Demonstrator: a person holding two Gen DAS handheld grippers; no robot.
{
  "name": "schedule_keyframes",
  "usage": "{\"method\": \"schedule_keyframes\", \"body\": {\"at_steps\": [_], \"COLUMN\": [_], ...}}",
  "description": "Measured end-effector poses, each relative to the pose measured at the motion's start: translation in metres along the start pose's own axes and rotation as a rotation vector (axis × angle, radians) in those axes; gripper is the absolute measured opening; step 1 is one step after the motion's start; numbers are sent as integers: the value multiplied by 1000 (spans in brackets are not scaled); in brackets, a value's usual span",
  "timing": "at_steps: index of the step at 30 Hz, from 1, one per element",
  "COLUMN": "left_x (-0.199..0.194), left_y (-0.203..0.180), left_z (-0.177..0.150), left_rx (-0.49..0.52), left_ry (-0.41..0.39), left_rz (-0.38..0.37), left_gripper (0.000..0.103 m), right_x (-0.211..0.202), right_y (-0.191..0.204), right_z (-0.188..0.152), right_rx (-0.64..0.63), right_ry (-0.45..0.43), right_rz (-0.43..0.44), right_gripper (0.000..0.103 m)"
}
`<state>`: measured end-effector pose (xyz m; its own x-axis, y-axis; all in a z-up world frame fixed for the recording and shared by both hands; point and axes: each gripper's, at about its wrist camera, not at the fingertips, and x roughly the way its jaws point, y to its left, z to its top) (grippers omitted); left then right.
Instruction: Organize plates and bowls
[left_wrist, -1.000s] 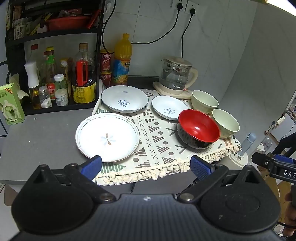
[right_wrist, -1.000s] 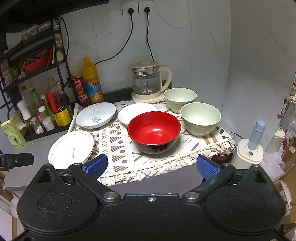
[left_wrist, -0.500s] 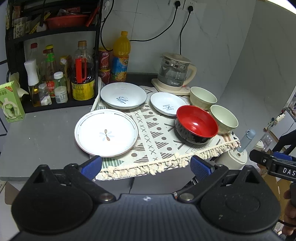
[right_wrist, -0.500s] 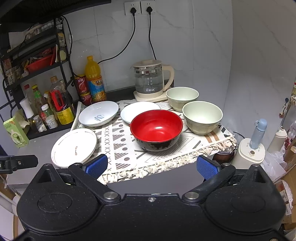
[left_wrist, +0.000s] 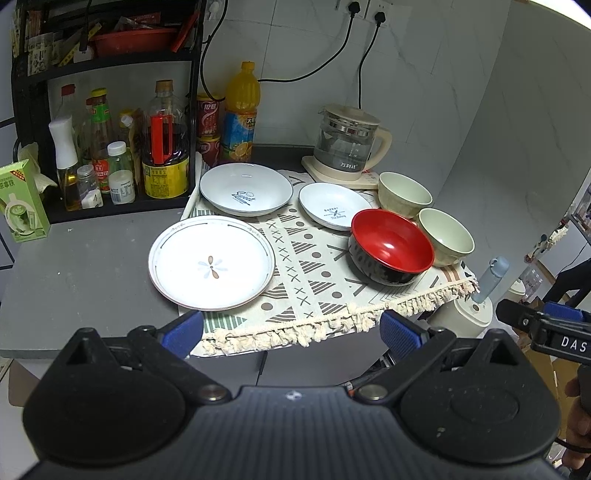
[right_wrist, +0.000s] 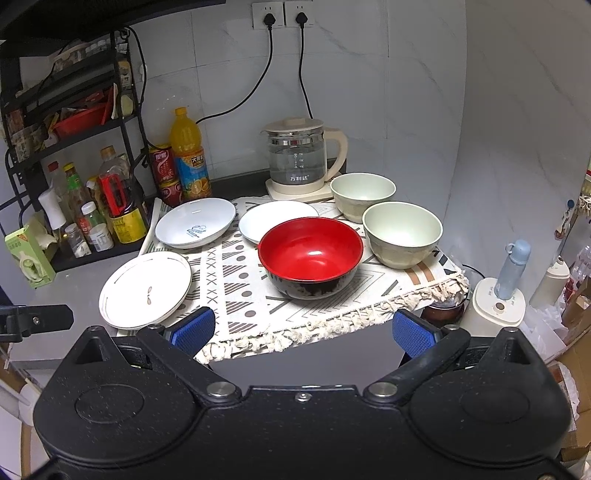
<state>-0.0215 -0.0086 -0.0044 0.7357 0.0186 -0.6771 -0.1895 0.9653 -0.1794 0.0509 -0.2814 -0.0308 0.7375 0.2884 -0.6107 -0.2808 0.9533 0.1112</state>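
Observation:
On a patterned cloth (left_wrist: 314, 273) lie a large white plate (left_wrist: 211, 263), a deep plate marked "Sweet" (left_wrist: 245, 189), a small white plate (left_wrist: 334, 210), a red bowl (left_wrist: 390, 245) and two pale green bowls (left_wrist: 446, 236) (left_wrist: 404, 194). The same dishes show in the right wrist view: red bowl (right_wrist: 310, 254), green bowls (right_wrist: 402, 232) (right_wrist: 362, 195), large plate (right_wrist: 146, 288). My left gripper (left_wrist: 291, 334) is open and empty, short of the cloth's front edge. My right gripper (right_wrist: 303, 332) is open and empty, in front of the red bowl.
A glass kettle (left_wrist: 349, 142) stands at the back on the grey counter (left_wrist: 74, 266). A black rack (left_wrist: 110, 122) with bottles and cans stands at the left, with a green carton (left_wrist: 22, 201) beside it. A white appliance with a blue bottle (right_wrist: 511, 271) stands off the counter at the right.
Both grippers have drawn back and up a little from the table; the dishes look slightly smaller and further off. No dish has moved.

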Motion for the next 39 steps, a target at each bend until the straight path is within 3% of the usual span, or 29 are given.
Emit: {"method": "schedule_keyframes", "body": {"at_steps": [39], "left_x": [9], "left_y": [-5], "left_z": [10], "left_rx": [-27], "left_ry": [5], "left_rz": [12], "left_gripper": [101], "right_x": [10], "right_y": [-7], "right_z": [1], "right_rx": [-14], "right_ry": [17], "right_rz": [-12], "right_gripper": [103]}}
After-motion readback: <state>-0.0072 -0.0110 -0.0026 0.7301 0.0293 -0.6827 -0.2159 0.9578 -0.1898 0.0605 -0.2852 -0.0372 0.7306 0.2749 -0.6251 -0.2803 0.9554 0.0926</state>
